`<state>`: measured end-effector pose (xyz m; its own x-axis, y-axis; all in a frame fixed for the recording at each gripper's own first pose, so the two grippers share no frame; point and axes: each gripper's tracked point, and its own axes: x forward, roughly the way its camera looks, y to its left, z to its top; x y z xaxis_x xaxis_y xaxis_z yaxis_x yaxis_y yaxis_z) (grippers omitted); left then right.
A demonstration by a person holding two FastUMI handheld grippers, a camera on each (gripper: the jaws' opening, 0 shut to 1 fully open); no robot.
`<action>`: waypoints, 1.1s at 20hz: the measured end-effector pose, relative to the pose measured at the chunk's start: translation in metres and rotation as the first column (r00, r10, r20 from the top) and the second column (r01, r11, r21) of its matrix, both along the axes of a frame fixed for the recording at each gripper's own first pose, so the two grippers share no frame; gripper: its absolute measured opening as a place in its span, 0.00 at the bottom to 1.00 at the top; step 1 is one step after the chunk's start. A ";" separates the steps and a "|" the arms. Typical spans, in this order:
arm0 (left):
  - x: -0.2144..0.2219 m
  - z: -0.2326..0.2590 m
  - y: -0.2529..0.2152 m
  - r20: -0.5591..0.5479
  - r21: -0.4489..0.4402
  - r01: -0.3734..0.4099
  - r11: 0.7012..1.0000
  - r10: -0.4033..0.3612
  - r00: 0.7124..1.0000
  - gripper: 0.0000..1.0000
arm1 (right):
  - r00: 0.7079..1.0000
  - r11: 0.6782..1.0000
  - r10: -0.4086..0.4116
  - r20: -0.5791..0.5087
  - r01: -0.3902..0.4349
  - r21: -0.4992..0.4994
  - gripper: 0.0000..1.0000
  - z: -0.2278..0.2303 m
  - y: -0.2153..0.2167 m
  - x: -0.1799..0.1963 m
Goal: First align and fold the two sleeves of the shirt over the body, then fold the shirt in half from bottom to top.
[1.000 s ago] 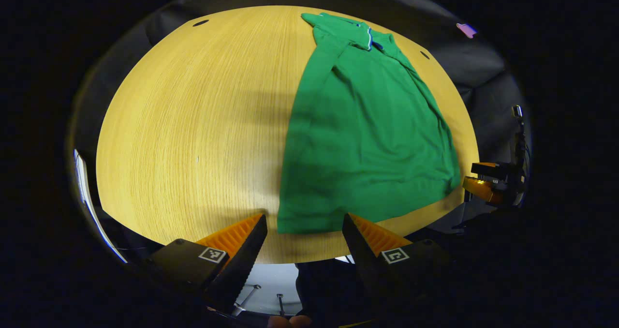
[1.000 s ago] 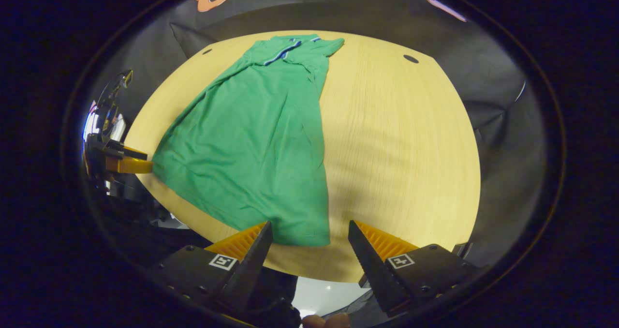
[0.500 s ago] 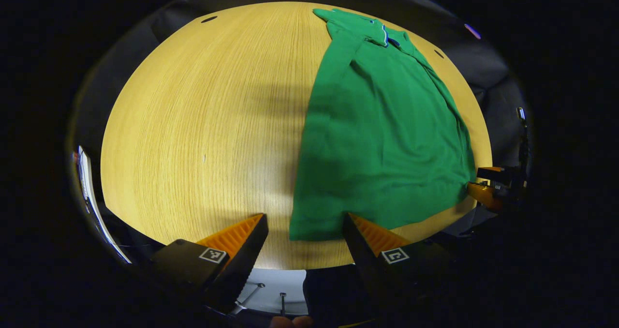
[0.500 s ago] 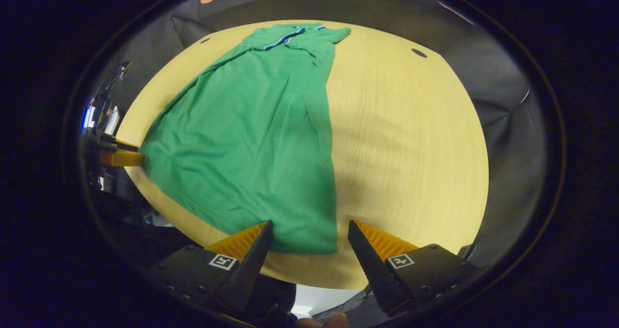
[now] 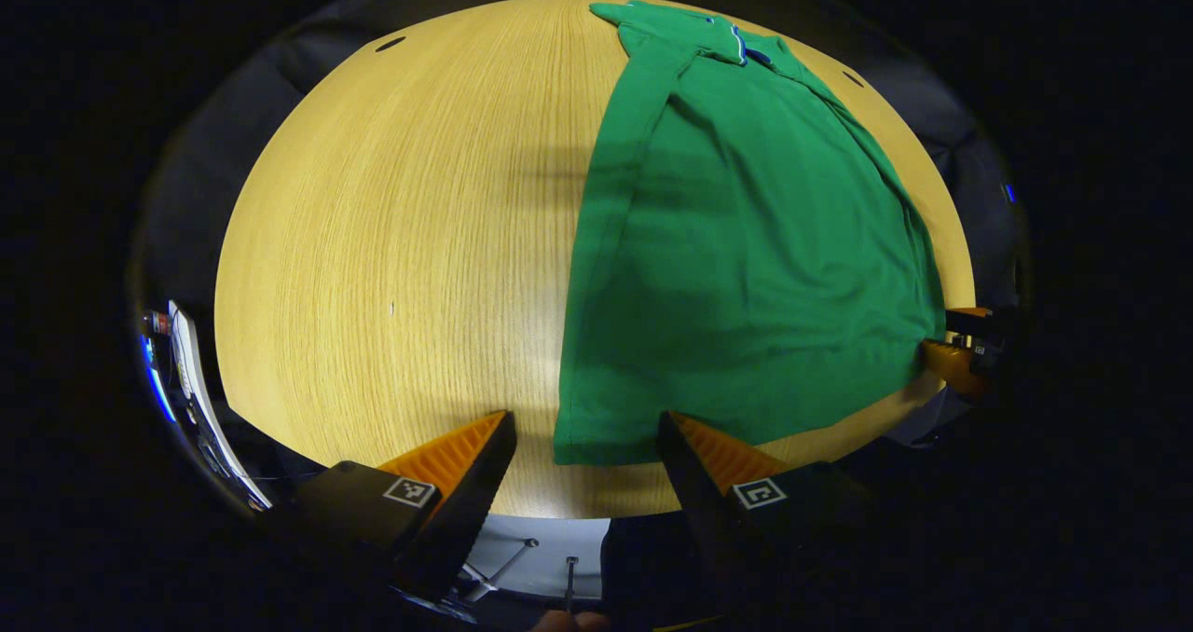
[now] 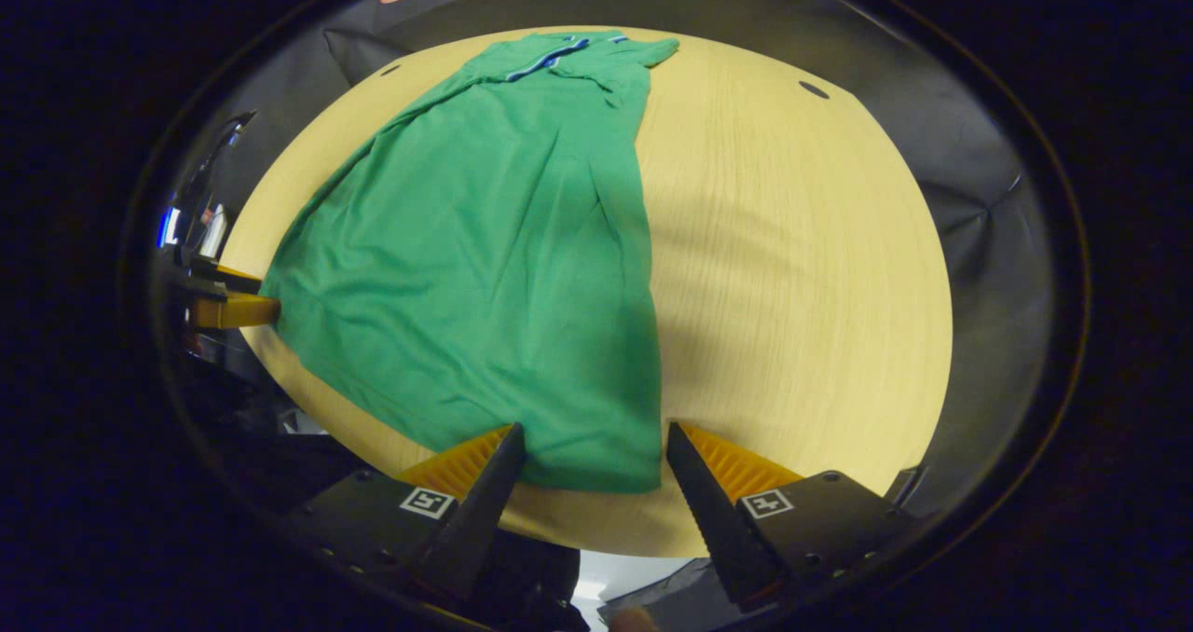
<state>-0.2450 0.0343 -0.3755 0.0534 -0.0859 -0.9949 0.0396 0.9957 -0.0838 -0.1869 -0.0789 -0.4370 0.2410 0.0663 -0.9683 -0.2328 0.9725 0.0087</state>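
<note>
A green shirt [image 5: 746,240] lies flat on the round wooden table [image 5: 391,240], collar at the far side, both sleeves folded in over the body. In the left gripper view my left gripper [image 5: 585,427] is open just above the hem's left corner at the table's near edge. The right gripper's tip [image 5: 955,364] shows at the hem's other corner. In the right gripper view the shirt [image 6: 485,250] runs away from me, and my right gripper [image 6: 593,436] is open over the hem's right corner. The left gripper's finger [image 6: 233,310] touches the hem at far left.
Black cloth walls [image 6: 969,194] surround the table. Small dark holes [image 6: 814,89] mark the tabletop near its far edge. Bare wood lies left of the shirt in the left gripper view and right of it in the right gripper view [image 6: 792,268].
Both grippers have moved forward and lower toward the hem corners, so the shirt looks larger. Both stay open, and the shirt has not moved.
</note>
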 end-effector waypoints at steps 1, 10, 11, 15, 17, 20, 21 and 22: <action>0.000 -0.001 0.000 -0.010 -0.001 -0.004 1.000 0.004 1.000 0.99 | 1.000 1.000 -0.008 -0.001 0.008 0.004 0.90 0.000 0.000 0.001; -0.005 -0.004 -0.025 -0.049 -0.125 0.038 0.991 -0.044 0.998 0.10 | 0.993 0.991 -0.095 -0.067 0.100 0.084 0.06 -0.004 0.013 0.001; -0.006 0.000 -0.026 -0.048 -0.140 0.029 0.990 -0.036 0.998 0.08 | 0.994 0.992 -0.089 -0.070 0.095 0.089 0.00 0.000 0.012 0.002; -0.003 0.013 -0.027 -0.069 -0.189 -0.014 0.982 0.001 0.998 0.04 | 0.992 0.991 -0.096 -0.077 0.103 0.091 0.00 0.003 0.011 0.002; 0.007 0.026 -0.027 -0.060 -0.215 -0.035 0.976 0.022 0.998 0.04 | 0.993 0.990 -0.100 -0.068 0.106 0.096 0.00 0.009 0.011 0.004; 0.029 0.048 -0.025 -0.033 -0.251 -0.050 0.967 0.043 0.999 0.04 | 0.996 0.993 -0.071 -0.046 0.075 0.096 0.00 0.019 0.010 0.010; 0.038 0.055 -0.024 -0.029 -0.261 -0.052 0.964 0.046 0.999 0.04 | 0.998 0.994 -0.054 -0.041 0.057 0.095 0.00 0.022 0.009 0.013; 0.047 0.064 -0.022 -0.023 -0.272 -0.054 0.961 0.050 0.999 0.04 | 0.998 0.994 -0.048 -0.035 0.052 0.098 0.00 0.026 0.009 0.016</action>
